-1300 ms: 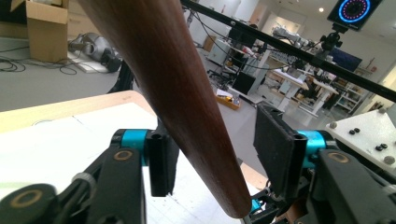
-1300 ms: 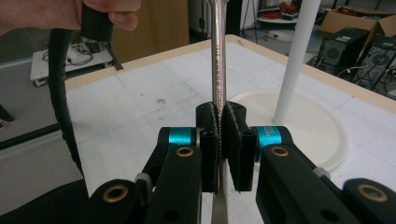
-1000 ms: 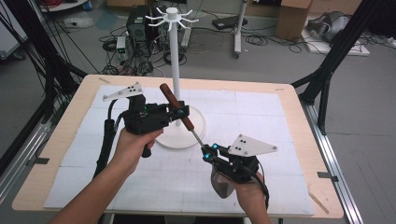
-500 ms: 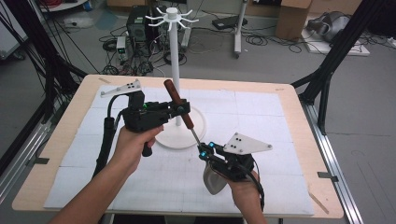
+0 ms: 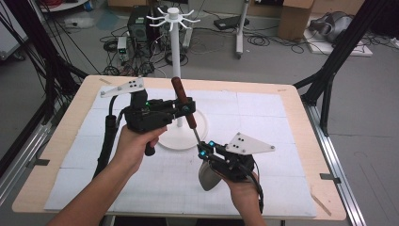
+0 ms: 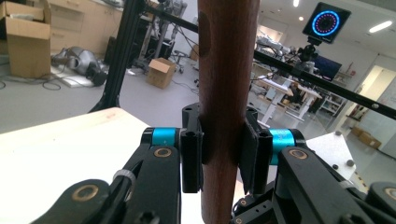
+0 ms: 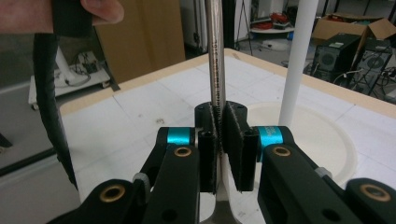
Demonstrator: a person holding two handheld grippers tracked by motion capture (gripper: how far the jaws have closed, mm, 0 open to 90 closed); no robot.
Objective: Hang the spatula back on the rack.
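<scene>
While the spatula's metal shaft (image 7: pixel 215 60) is clamped by the right gripper (image 5: pixel 205 148) near the table's (image 5: pixel 301 122) front, its wooden handle (image 5: pixel 183 107) is gripped by the just-closing left gripper (image 5: pixel 184 106), held tilted above the mat, white stand (image 5: pixel 174 75) seen behind

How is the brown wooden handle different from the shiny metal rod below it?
The wooden handle is thick, brown and dull; the metal rod is thin, silver and shiny. The left gripper clamps the handle; the right gripper clamps the rod. Both belong to one utensil, held tilted above the table.
</scene>
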